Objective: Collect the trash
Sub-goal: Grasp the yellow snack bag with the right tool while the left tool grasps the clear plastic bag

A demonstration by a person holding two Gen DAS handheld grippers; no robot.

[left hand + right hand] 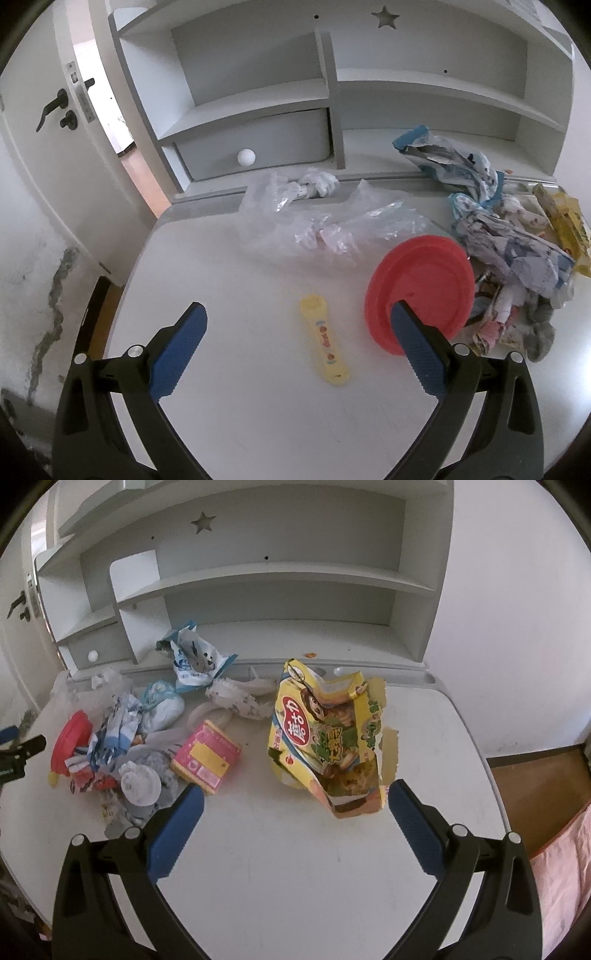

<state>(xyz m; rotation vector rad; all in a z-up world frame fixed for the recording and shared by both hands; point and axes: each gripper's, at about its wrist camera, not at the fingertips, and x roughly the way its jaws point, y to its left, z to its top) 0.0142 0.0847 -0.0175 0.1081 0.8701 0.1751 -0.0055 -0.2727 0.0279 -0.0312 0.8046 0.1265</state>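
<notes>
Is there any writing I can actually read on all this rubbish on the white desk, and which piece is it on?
Torn yellow snack bag: large white characters on a red oval, upside down to the camera; I cannot make them out.
Pink and yellow small carton: print too small to read.
Crumpled blue and white wrapper: print blurred.
Pale yellow flat plastic stick: small pictures only, no words legible.
Red round plastic lid: no text.

Trash-strewn white desk (295, 867).
</notes>
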